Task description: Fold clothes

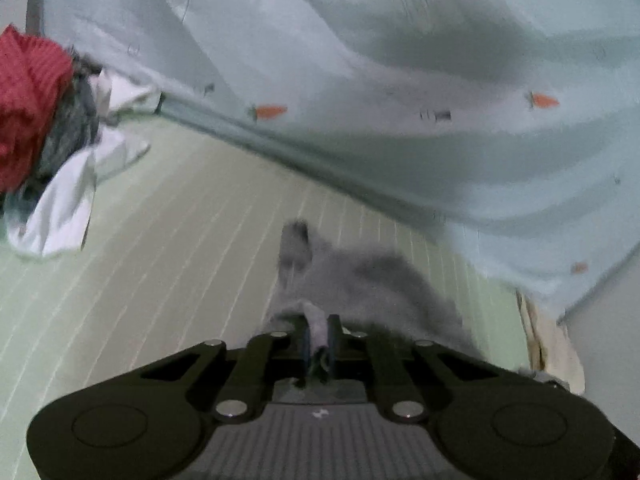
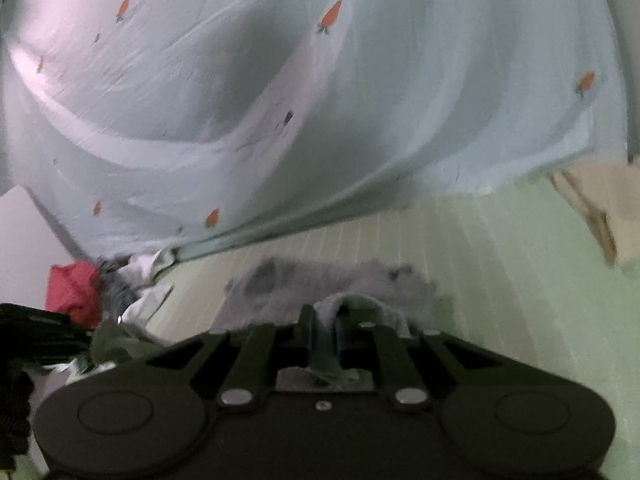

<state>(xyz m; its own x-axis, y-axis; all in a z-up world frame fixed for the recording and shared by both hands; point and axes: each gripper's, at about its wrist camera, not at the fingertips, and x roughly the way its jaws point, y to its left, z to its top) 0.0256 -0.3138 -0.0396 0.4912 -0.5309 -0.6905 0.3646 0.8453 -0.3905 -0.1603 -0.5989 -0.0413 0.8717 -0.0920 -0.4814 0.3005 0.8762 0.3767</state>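
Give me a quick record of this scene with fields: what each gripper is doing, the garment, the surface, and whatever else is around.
left gripper: shut on the grey garment
right gripper: shut on the grey garment
grey garment: fuzzy, lying partly on the striped sheet
striped sheet: pale green, under the garment
blanket: light blue with carrot print, bunched behind
clothes pile: red, grey and white pieces, off to the left
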